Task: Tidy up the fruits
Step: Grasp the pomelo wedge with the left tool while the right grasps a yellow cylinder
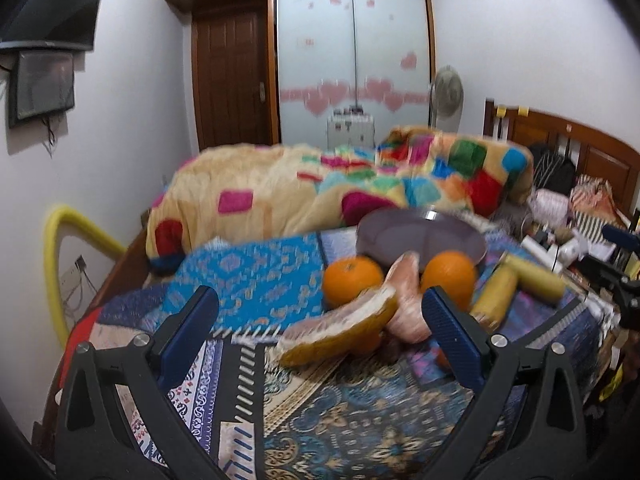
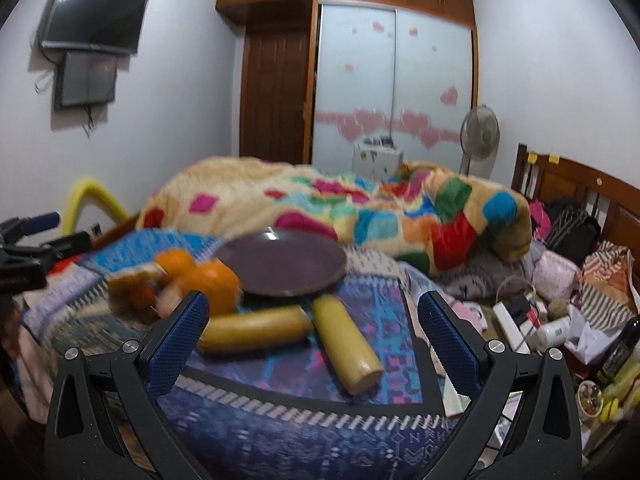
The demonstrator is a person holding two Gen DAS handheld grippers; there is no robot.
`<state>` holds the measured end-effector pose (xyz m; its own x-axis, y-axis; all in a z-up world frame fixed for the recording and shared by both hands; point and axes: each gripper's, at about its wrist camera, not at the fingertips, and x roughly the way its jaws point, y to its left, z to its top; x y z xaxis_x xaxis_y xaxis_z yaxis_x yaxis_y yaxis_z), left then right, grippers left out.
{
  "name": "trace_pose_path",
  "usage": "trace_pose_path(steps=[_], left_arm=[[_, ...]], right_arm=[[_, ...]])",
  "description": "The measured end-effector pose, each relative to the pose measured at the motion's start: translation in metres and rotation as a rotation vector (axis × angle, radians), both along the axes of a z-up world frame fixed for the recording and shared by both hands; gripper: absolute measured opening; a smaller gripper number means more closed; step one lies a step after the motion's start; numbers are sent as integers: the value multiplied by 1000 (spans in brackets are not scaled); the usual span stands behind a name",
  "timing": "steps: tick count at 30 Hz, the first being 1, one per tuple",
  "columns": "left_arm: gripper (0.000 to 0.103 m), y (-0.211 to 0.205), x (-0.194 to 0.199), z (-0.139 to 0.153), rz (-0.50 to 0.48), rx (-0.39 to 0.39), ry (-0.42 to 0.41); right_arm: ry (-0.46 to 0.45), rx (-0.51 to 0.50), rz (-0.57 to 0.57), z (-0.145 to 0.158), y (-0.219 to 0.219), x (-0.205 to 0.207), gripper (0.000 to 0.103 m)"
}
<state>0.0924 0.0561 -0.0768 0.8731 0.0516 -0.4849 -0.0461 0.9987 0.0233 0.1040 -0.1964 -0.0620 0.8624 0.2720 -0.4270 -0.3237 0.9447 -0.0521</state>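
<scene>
Fruit lies scattered on a patterned blue cloth (image 2: 280, 420) spread over a bed (image 1: 132, 268), beside an empty purple plate (image 2: 282, 266). Two oranges flank a peeled pomelo segment (image 1: 404, 292) in the left wrist view: the left orange (image 1: 352, 280) and the right orange (image 1: 450, 276) both sit just in front of the plate's near rim. A curved slab of pomelo peel (image 1: 344, 328), yellow outside and pink-white within, rests against the segment, closest to the camera. Two yellow cylindrical pieces, blurred and hard to name, lie to the right of the oranges: one (image 2: 256, 328) crosswise, the other (image 2: 346, 344) pointing toward the camera, their far ends nearly meeting below the plate.

The left tool (image 1: 320, 336) hangs released over the cloth, jaws wide apart, with the peel between its fingers but untouched. The right tool (image 2: 316, 340) is likewise spread wide and grips nothing, both yellow pieces lying between its fingers.

A bunched multicoloured quilt (image 2: 360, 216) closes off the far side of the cloth. Clutter (image 2: 552, 320) crowds the right edge near the wooden headboard (image 2: 580, 188). Bare cloth lies in front of the fruit.
</scene>
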Motion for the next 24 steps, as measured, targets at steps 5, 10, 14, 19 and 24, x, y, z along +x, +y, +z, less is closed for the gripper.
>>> trace_pose_path(steps=[5,10,14,19,24], left_arm=[[103,11,20,-29,-21,2,101],[103,15,31,-49,-34,30,162],[103,17,38,-55,-67,9,187],[90,11,42,-53,-106,15,189],[76,9,49,-50,-141,9,205]], right_arm=[[111,-41,1,-24,-11,26,103],[209,-63,7,-44,-18,44,103],[246,-63,19,-54,-19,54,103],[294,-54,47,-59,-19,69,89],[330,-65,75,-62,-15,82,71]])
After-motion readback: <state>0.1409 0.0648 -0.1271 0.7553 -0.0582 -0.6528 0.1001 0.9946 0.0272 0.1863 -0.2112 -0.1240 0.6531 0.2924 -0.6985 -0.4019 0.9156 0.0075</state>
